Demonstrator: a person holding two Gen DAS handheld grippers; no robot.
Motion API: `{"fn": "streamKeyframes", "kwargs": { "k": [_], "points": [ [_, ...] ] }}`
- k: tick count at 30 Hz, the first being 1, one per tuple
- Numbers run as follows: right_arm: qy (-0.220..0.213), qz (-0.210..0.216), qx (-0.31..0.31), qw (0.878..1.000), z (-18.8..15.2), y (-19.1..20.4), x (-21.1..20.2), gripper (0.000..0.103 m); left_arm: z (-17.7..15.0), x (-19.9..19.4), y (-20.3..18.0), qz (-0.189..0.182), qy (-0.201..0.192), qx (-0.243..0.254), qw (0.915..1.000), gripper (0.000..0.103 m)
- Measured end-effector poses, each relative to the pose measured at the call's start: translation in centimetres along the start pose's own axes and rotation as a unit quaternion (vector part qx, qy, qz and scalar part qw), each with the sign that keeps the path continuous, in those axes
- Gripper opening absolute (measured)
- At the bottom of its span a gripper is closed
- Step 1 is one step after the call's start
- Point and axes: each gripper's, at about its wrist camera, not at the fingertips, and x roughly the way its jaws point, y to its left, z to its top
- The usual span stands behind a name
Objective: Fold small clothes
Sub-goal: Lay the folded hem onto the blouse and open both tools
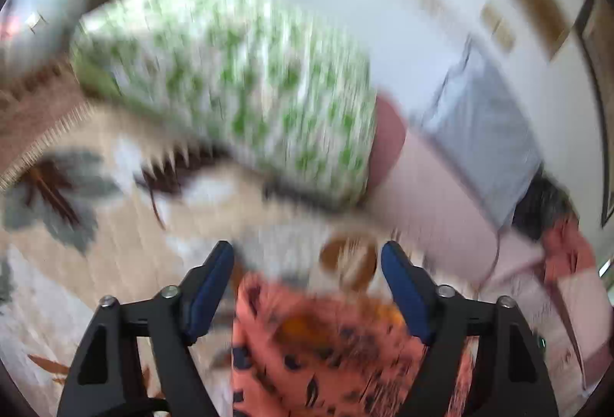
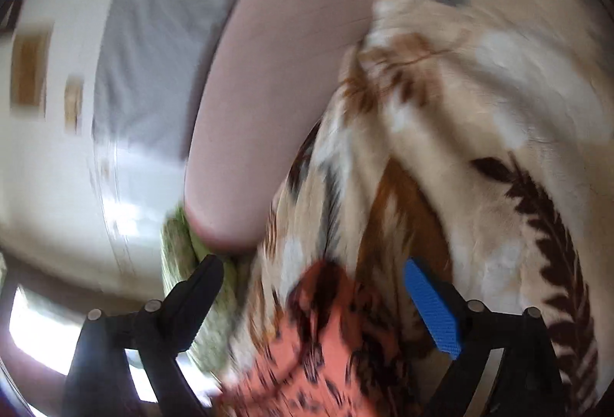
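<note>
Now letting go of the orange spotted cloth (image 1: 326, 351) on the leafy blanket (image 1: 115, 263).
Both wide and empty: left gripper (image 1: 307, 252), right gripper (image 2: 312, 269); better to smooth flat before folding again.

Daylit, heavily motion-blurred fisheye views.
Soft daylight, window glare lower left in right view; dark vignetted corners, curved edges.

blanket (image 2: 479, 102): plush cloth, matt | coral garment (image 1: 326, 351): thin printed cloth | tongs pads (image 2: 433, 309): textured blue rubber-like
</note>
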Motion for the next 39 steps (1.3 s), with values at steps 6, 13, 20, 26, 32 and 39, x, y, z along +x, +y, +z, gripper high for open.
{"fn": "streamKeyframes", "kwargs": {
  "k": [6, 13, 20, 26, 32, 39],
  "points": [
    [0.134, -0.036, -0.191, 0.972, -9.3, 9.3, 4.2, 0.072, -3.8, -1.0, -2.8, 0.059, 0.136, 0.073, 0.9863, 0.080],
    [0.261, -0.084, -0.326, 0.904, -22.0, 13.7, 12.6, 0.051, -13.9, -3.7, -4.5, 0.087, 0.198, 0.180, 0.9595, 0.080],
    [0.210, -0.160, -0.409, 0.874, -23.0, 18.9, 22.4, 0.051, -12.8, 0.0, -1.0, 0.174, 0.202, 0.163, 0.9498, 0.080],
    [0.075, -0.128, -0.314, 0.938, -14.8, 20.4, 19.7, 0.051, -10.3, 0.8, 1.3, 0.176, 0.198, 0.111, 0.9578, 0.080],
    [0.084, -0.132, -0.335, 0.929, -13.1, 15.7, 13.2, 0.051, -9.1, 1.6, -2.8, 0.136, 0.167, 0.157, 0.9637, 0.080],
    [0.096, -0.135, -0.315, 0.934, -12.8, 8.0, 3.8, 0.051, -6.8, 8.7, -5.6, 0.159, 0.169, 0.158, 0.9597, 0.080]
  ]
}}
